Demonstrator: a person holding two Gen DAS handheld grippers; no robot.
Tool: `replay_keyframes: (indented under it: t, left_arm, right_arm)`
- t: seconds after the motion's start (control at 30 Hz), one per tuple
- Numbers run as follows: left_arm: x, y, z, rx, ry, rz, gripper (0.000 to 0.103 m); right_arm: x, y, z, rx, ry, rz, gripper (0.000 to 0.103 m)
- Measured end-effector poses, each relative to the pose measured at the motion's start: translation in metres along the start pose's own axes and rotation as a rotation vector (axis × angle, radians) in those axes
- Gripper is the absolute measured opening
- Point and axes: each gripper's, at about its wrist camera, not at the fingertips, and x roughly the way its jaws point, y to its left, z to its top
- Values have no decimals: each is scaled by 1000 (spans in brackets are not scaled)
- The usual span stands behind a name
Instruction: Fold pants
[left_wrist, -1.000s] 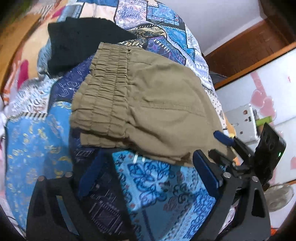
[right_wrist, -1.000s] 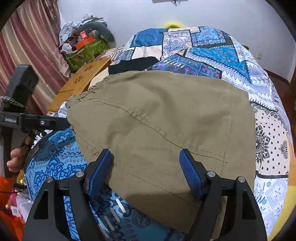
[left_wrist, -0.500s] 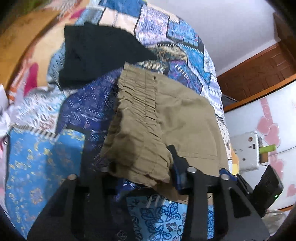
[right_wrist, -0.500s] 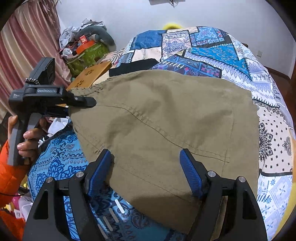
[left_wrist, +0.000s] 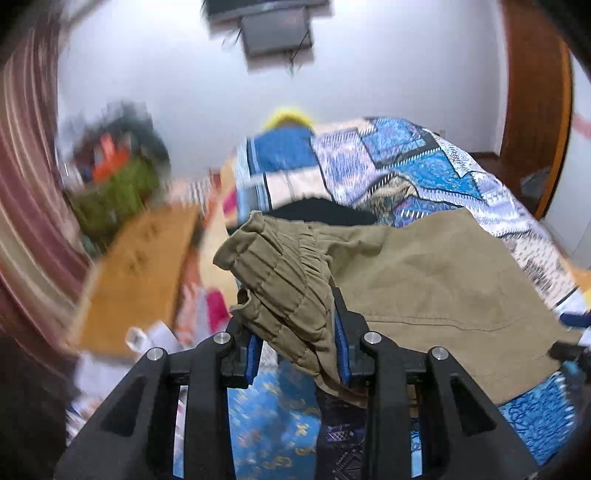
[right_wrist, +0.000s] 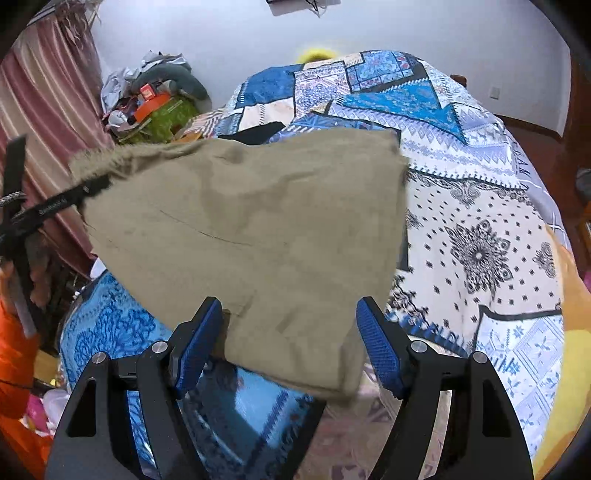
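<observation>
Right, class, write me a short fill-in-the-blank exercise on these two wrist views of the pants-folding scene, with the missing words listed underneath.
1. The left gripper is clamped on the gathered ____ of the khaki pants.
2. The right gripper has its jaws ____, with pants fabric hanging between them.
3. Behind the pants, a ____ garment lies on the patchwork bedspread.

Missing words: waistband; open; black
</observation>
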Motion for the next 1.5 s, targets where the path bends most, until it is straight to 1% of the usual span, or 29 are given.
replay_keyframes:
  t: [0.03, 0.1, 0.17, 0.2, 0.23, 0.3, 0.37, 0.47, 0.57, 0.67, 0.83, 1.0, 1.07, 1.13, 1.2, 1.27, 1.33, 1.4, 1.5]
  left_arm:
    - [-6, -9, 3, 38, -35, 21, 33]
    - [-14, -24, 11, 81, -84, 19, 32]
    - [-20, -36, 22, 96, -109, -23, 30]
    - [-22, -42, 29, 97, -114, -55, 29]
    - [-24, -46, 36, 93, -115, -105, 28]
    - [-28, -52, 46, 81, -107, -187, 27]
    - [-30, -57, 57, 51, -85, -311, 24]
    - [-27, -71, 69, 39, -38, -450, 23]
    - [-20, -89, 74, 47, 23, -543, 23]
    - [-14, -111, 74, 80, 71, -594, 23]
    - [-4, -149, 66, 160, 144, -640, 23]
    - [-2, -173, 48, 229, 204, -652, 24]
    - [0, -177, 46, 247, 227, -651, 34]
    - [2, -177, 44, 237, 259, -679, 62]
    - [1, -171, 45, 214, 250, -697, 72]
    - [-5, -164, 47, 213, 216, -680, 76]
    - [-5, -152, 50, 205, 188, -640, 80]
    - [0, -138, 52, 192, 177, -595, 81]
    - [12, -116, 57, 160, 177, -508, 81]
  right_arm:
    - [0, -1, 0, 1, -1, -1, 71]
    - [1, -2, 1, 5, -6, -2, 73]
    - [3, -3, 1, 8, -11, 0, 74]
    - [3, -3, 1, 11, -14, 2, 74]
    - [3, -4, 1, 12, -16, 5, 74]
    - [2, -5, 1, 16, -22, 11, 74]
    - [2, -5, -1, 23, -26, 16, 74]
    - [2, -5, -2, 30, -35, 25, 75]
    - [3, -6, -2, 35, -40, 34, 76]
    - [4, -8, -3, 40, -45, 42, 76]
    - [3, -12, -3, 57, -53, 51, 76]
    - [-2, -20, -5, 92, -55, 54, 75]
    - [-4, -22, -7, 93, -56, 40, 75]
    - [-7, -24, -8, 94, -60, 30, 75]
    - [-11, -26, -9, 97, -66, 20, 75]
    - [-16, -27, -10, 99, -74, 8, 75]
    - [-19, -29, -11, 111, -82, 8, 75]
    - [-22, -32, -11, 130, -88, 7, 75]
    - [-29, -33, -9, 144, -108, 9, 75]
